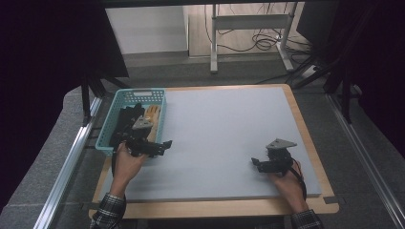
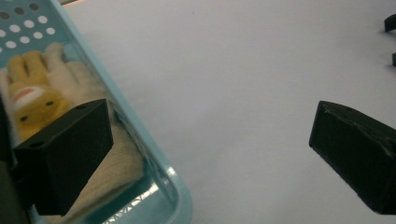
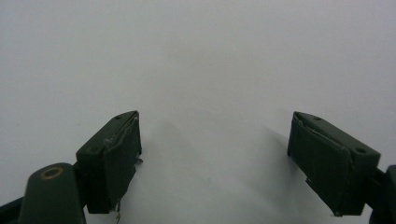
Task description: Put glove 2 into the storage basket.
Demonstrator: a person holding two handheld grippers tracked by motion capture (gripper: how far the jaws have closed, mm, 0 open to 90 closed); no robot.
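Note:
A teal plastic basket (image 1: 123,102) stands at the left edge of the grey mat (image 1: 224,119). In it lie a yellow and cream plush hand puppet (image 1: 153,117) and dark fabric items (image 1: 125,121). My left gripper (image 1: 161,146) hovers at the basket's near right corner, open with nothing held. In the left gripper view its left jaw stands over the basket rim (image 2: 140,140) beside the puppet (image 2: 35,91), and the gripper (image 2: 210,121) spans bare mat. My right gripper (image 1: 257,164) rests low over the mat at the front right, open and empty (image 3: 215,135).
The mat covers a wooden table (image 1: 215,207). Metal rails (image 1: 67,167) run along both sides. Behind the table stand a white frame (image 1: 248,28) and loose cables (image 1: 265,43) on the floor. The other gripper's jaw tips (image 2: 391,23) peek in at the left gripper view's top right.

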